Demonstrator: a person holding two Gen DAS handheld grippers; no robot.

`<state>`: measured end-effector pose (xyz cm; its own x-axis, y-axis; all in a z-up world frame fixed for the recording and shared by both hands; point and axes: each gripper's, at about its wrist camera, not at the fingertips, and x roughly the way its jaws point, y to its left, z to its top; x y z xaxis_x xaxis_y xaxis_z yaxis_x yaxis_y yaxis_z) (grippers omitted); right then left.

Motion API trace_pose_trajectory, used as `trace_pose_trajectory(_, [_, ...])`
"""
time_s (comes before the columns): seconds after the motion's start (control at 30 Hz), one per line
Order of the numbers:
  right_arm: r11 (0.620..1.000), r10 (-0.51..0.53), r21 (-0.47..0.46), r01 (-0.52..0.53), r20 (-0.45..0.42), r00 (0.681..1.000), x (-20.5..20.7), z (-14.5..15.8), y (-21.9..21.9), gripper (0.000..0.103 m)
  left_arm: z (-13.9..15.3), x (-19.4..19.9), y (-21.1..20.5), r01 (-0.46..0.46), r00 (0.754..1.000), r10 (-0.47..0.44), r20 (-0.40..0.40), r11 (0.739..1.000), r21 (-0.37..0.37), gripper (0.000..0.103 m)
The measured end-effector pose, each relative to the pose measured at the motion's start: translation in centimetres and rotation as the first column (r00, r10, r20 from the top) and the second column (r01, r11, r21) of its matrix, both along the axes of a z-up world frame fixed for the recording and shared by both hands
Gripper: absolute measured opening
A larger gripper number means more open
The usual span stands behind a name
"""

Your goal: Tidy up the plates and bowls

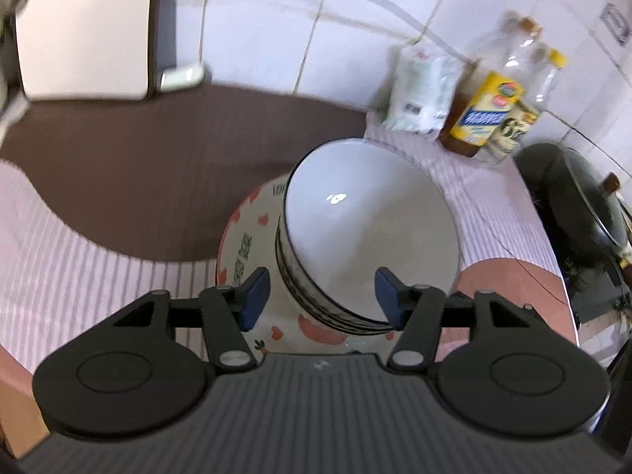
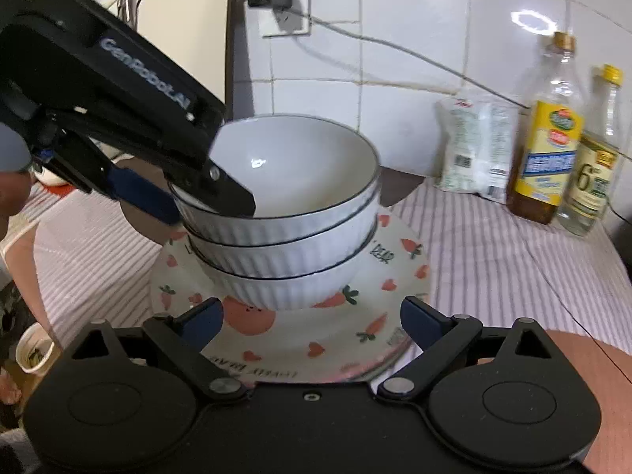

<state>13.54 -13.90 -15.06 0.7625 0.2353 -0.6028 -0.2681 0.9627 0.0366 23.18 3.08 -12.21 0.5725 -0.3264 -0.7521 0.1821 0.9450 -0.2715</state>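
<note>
Three white ribbed bowls [image 2: 292,233] with dark rims are stacked on a plate [image 2: 316,339] printed with carrots and hearts. In the left wrist view the stack [image 1: 367,229] rests on the plate [image 1: 245,237]. My left gripper [image 1: 322,296] is open, its jaws straddling the top bowl's near rim; in the right wrist view one finger [image 2: 233,197] lies inside the bowl and the other outside. My right gripper [image 2: 312,324] is open and empty just in front of the plate, jaws wide apart.
The plate sits on a pink striped cloth [image 2: 493,260]. A white packet [image 2: 474,146] and two bottles [image 2: 553,134] stand against the tiled wall at the right. A black wok [image 1: 584,205] is at the far right. A white appliance [image 1: 83,27] stands at the left.
</note>
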Motion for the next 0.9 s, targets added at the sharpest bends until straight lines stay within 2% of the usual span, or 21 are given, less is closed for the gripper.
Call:
trace_pose_trajectory(0.13, [0.999,-0.037,0.013,0.037,-0.002,0.999,-1.2,1.7,-0.5,0.099,1.9,-1.6,0.1,0.001,0.999,-0.002,0.043,1.000,0.013,0.061])
trace_pose_trajectory(0.23, [0.997,-0.058,-0.052,0.059,0.023,0.998,-2.0,3.0,-0.5,0.099,3.3,-2.8,0.6,-0.017,0.997,0.016,0.073,1.000,0.007,0.063])
trace_pose_trajectory(0.33, [0.995,-0.077,-0.066,0.078,0.030,0.997,-2.6,4.3,-1.2,0.099,4.6,-4.2,0.8,-0.035,0.993,0.033,0.111,0.999,0.015,0.066])
trace_pose_trajectory(0.43, [0.992,-0.123,-0.017,0.122,-0.067,0.990,-2.4,5.8,-2.3,0.099,5.9,-5.5,1.2,-0.028,0.992,0.029,0.121,1.000,-0.003,0.071])
trace_pose_trajectory(0.53, [0.990,-0.136,0.014,0.137,-0.090,0.987,-3.2,7.7,-3.2,0.099,7.1,-7.0,1.5,-0.035,0.990,0.036,0.133,0.999,-0.014,0.073])
trace_pose_trajectory(0.77, [0.974,-0.215,-0.099,0.205,-0.101,0.971,-4.5,11.1,-3.8,0.100,9.8,-9.9,1.6,-0.055,0.982,0.050,0.181,0.998,0.018,0.086])
trace_pose_trajectory(0.9, [0.972,-0.222,-0.098,0.213,-0.093,0.971,-6.0,13.2,-4.3,0.100,10.9,-11.5,1.4,-0.052,0.975,0.043,0.219,0.998,0.035,0.092])
